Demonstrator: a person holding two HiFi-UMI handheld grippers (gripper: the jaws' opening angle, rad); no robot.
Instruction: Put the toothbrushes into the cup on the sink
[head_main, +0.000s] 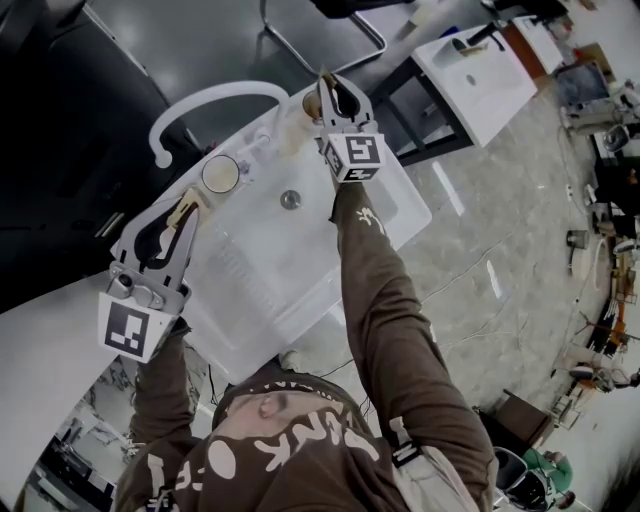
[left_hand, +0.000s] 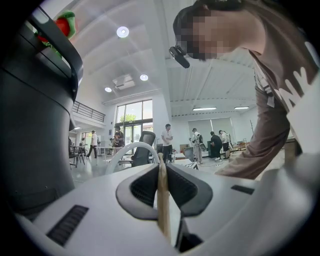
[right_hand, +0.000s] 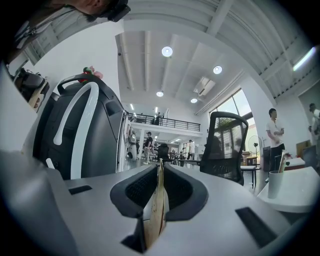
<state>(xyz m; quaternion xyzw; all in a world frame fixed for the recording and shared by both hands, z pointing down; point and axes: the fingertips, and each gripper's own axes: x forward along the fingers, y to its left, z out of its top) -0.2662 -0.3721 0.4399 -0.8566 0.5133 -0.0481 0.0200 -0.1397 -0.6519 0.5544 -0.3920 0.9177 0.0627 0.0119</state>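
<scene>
Head view: the left gripper (head_main: 183, 213) is hovering just beside the round pale cup (head_main: 220, 174) on the white sink (head_main: 260, 275), and the right gripper (head_main: 333, 95) is hanging further from the cup.

Left gripper view: it's pinching a slim bamboo toothbrush (left_hand: 163, 200).

Right gripper view: same deal, it's pinching another tan toothbrush (right_hand: 156, 210).

So I reckon both are still waiting to go in.

The person wears a brown long-sleeved top (head_main: 385, 300) with white lettering (head_main: 300, 445). The left hand-held gripper (head_main: 190, 204) and right hand-held gripper (head_main: 328, 85) are pale grey with black ribbed pads (left_hand: 187, 187); each bears a white cube (head_main: 357, 155) with black square markers.
</scene>
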